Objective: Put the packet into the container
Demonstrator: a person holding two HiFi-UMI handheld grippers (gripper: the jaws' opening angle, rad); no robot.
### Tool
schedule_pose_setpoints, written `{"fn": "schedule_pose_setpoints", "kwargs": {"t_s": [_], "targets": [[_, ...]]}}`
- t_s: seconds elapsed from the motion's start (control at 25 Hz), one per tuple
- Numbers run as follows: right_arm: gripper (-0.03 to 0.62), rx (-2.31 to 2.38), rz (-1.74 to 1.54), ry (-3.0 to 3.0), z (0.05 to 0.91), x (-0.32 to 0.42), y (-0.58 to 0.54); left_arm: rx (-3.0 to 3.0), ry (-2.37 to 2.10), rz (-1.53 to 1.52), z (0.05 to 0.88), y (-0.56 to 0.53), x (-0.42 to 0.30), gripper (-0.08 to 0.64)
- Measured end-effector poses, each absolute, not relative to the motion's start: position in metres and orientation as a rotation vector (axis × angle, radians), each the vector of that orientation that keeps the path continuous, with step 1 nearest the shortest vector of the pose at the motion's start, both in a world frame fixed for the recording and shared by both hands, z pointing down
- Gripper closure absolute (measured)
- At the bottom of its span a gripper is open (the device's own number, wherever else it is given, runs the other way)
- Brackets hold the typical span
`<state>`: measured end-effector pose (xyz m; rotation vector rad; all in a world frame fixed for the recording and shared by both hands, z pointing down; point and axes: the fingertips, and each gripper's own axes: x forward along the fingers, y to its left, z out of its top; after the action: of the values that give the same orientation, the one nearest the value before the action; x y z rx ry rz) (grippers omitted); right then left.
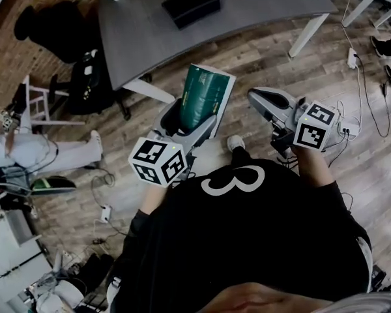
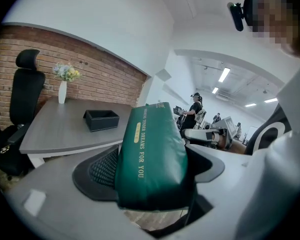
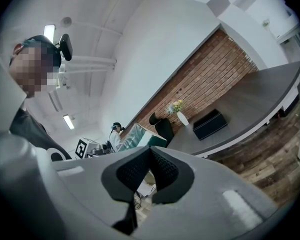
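Closest, our left gripper (image 1: 195, 117) is clamping the green packet (image 1: 207, 90); our right gripper (image 1: 254, 97) is hanging closed, empty. We are probably mid-carry, next reaching the container (image 1: 191, 5) at twelve o'clock.

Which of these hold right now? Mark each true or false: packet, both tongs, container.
1. The left tongs grip the green packet. True.
2. The packet already lies in the black container. False: it is held above the floor, away from the container.
3. The right tongs hold a second packet. False: they are shut with nothing between them.
4. The container stands on the grey table. True.
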<state>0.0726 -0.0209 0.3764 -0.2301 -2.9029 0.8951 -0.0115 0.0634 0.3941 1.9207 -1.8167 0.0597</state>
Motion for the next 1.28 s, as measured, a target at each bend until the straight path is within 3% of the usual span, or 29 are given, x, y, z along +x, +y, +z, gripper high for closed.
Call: {"fn": "schedule_pose_setpoints", "kwargs": {"t_s": [0.36,0.8,1.28], "targets": [[0.591,-0.220,0.822,-2.946,0.355,0.047,-0.113,1.928,-1.835,0.095,0.382,-0.027,-0.040,0.126],[0.591,-0.205,0.755,-2.992,0.354,0.022,-0.139,2.050,-1.895,0.242,0.374,-0.063,-0.076,0.126],[0.591,0.059,0.875,-2.958,0.365,-0.056,-0.216,2.174,-1.785,0.455,0.373,-0.159,-0.188,0.127]]}}
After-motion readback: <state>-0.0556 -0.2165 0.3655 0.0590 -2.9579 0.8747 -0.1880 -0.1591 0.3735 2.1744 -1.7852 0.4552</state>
